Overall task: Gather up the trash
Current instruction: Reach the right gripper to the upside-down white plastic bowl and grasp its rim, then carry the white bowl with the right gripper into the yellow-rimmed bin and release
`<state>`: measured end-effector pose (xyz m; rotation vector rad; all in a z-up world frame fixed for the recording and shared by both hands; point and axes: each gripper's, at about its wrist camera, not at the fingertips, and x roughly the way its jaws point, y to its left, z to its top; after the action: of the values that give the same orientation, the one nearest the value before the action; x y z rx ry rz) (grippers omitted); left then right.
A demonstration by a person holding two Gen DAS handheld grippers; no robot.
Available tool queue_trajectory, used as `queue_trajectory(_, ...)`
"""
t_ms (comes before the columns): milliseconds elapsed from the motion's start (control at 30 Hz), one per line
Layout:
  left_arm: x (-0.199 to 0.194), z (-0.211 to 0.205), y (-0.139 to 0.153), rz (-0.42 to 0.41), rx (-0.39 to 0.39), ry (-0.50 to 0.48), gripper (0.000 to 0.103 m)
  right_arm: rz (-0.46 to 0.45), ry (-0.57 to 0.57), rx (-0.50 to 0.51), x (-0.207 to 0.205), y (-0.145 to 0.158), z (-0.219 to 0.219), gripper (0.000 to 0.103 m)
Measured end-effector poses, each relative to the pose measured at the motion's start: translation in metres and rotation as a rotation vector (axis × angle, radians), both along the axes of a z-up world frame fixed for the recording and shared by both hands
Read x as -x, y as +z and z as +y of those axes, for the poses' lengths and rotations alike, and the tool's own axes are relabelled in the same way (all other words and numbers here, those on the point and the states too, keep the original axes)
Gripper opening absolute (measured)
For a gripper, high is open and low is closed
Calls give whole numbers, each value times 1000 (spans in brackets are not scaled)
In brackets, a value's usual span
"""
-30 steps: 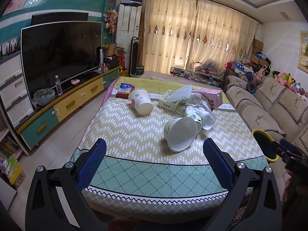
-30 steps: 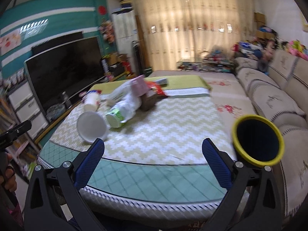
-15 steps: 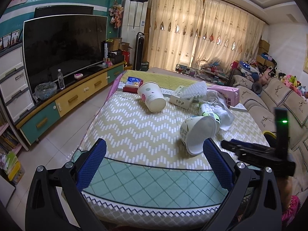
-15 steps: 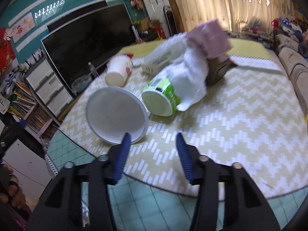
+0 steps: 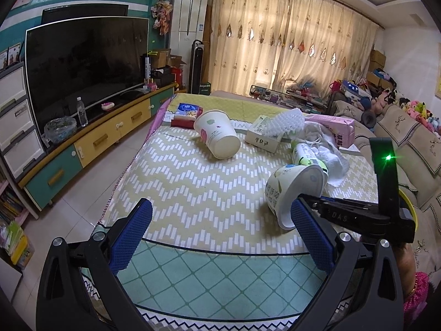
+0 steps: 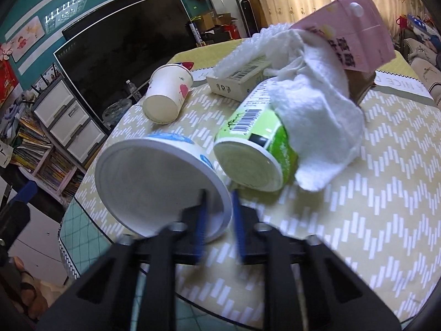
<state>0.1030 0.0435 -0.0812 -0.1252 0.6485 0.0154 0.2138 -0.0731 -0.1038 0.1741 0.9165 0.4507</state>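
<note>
Left wrist views the table from afar; right wrist close; both share it.

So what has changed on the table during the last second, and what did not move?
The right gripper came in from the table's near edge to the tipped white bowl and narrowed its jaws around the rim; a firm grasp is not clear. The left gripper stayed open and back. The paper cup, green cup and white cloth lie unmoved.

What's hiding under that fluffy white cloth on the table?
The crumpled white cloth drapes over the top end of a tipped green-and-white cup and leans on a pink carton. The cup's mouth is covered, so its contents can't be seen.
</note>
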Motion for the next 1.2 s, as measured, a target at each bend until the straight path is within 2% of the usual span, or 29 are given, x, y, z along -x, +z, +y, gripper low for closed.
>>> queue_trajectory(100, -5, 2, -4, 6, 3, 4, 99, -7, 10, -18, 7, 6, -4, 5)
queue_trajectory(300, -7, -2, -8, 12, 3, -5, 99, -21, 25, -45, 33, 22, -20, 5)
queue_trajectory(433, -14, -12, -12, 24, 2, -23, 99, -53, -7, -78, 56, 42, -54, 5)
queue_trajectory(533, -22, -23, -14, 38, -5, -41, 99, -91, -83, -109, 71, 57, -94, 5)
queue_trajectory(667, -34, -42, -16, 54, -12, -80, 99, -136, -267, -102, 86, 65, -163, 5)
queue_trajectory(800, -48, -71, -15, 58, -22, -136, 99, -134, -516, -72, 96, 55, -248, 5)
queue_trajectory(933, -62, -99, -17, 70, -24, -184, 99, -120, -746, 13, 104, 41, -318, 5)
queue_trajectory(1067, -74, -123, -24, 108, -18, -240, 99, -63, -908, 93, 102, 16, -369, 5)
queue_trajectory(1200, -85, -144, -23, 117, -22, -281, 99, 18, -976, 125, 92, -15, -402, 6)
